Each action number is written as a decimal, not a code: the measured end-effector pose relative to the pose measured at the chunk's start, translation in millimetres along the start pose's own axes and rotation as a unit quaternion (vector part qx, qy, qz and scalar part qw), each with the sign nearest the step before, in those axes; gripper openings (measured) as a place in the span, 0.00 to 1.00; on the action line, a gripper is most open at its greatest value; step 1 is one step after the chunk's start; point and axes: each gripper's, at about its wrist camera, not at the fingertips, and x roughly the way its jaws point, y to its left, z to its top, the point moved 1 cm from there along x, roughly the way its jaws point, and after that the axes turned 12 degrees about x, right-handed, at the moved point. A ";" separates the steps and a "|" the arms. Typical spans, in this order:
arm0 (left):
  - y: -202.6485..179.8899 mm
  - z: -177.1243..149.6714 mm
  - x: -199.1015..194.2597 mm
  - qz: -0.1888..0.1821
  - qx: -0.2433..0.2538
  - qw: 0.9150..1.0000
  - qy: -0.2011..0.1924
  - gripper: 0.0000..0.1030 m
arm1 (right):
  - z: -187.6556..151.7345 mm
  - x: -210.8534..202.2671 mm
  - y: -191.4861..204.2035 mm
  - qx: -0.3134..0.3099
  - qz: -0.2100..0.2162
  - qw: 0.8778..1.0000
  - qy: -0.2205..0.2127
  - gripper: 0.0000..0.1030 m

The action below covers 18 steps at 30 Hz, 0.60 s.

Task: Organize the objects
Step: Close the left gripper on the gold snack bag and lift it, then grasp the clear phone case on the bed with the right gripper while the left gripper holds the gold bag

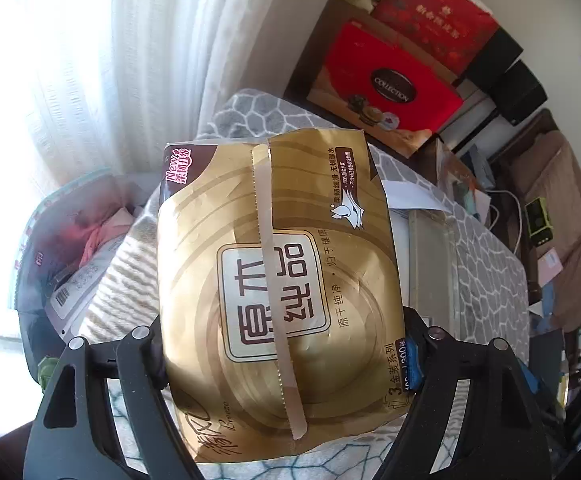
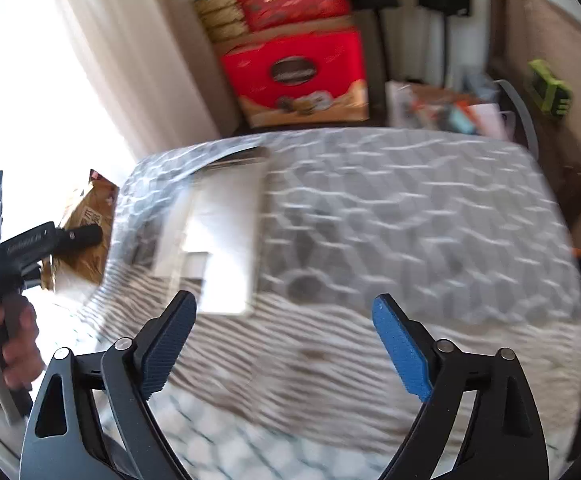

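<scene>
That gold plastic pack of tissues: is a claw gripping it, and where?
Yes. The left gripper clamps the gold plastic tissue pack across its width near its lower end, one pad on each long side. The right gripper holds nothing.

tissue pack (image 1: 278, 280) above bed (image 1: 490, 280), boxes (image 1: 390, 80) behind

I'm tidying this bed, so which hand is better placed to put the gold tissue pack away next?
Left. The left claw already grips the gold tissue pack on both sides. The right claw is open and empty above the patterned blanket, so it would probably have to take the pack over first.
</scene>
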 end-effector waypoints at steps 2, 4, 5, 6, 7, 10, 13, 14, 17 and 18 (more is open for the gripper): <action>3.9 -1.6 -3.7 0.003 0.002 1.000 -0.003 0.77 | 7.7 21.5 19.2 -0.008 0.001 1.000 0.016 0.95; 8.4 -3.2 -5.5 0.006 0.002 1.000 -0.004 0.77 | 14.2 41.5 36.2 -0.024 -0.013 0.999 0.023 0.96; 9.9 -4.0 -5.1 0.006 0.001 1.000 -0.003 0.77 | 16.3 52.6 46.0 -0.037 -0.021 0.999 0.024 0.97; 11.7 -5.5 -5.1 0.004 0.000 1.000 -0.001 0.77 | 17.3 62.1 53.3 -0.048 -0.030 0.998 0.026 0.97; 12.4 -6.6 -4.9 0.003 0.001 1.000 0.001 0.77 | 18.4 73.6 61.4 -0.062 -0.043 0.997 0.029 0.97; 15.7 -12.5 -5.5 0.003 0.002 1.000 0.006 0.78 | 18.1 95.4 75.0 -0.092 -0.074 0.993 0.030 0.96; 16.2 -14.9 -5.4 0.002 0.003 1.000 0.008 0.78 | 11.1 100.3 74.8 -0.100 -0.076 0.992 0.017 0.88; 16.2 -15.2 -5.5 0.002 0.004 1.000 0.008 0.78 | 9.0 98.2 72.2 -0.097 -0.071 0.993 0.011 0.80; 15.3 -15.9 -8.3 0.000 0.005 1.000 0.005 0.78 | 10.2 91.7 63.3 -0.088 -0.067 0.994 0.011 0.78; 13.8 -15.9 -9.1 -0.001 0.005 1.000 0.004 0.78 | 10.6 89.6 60.3 -0.086 -0.065 0.994 0.012 0.78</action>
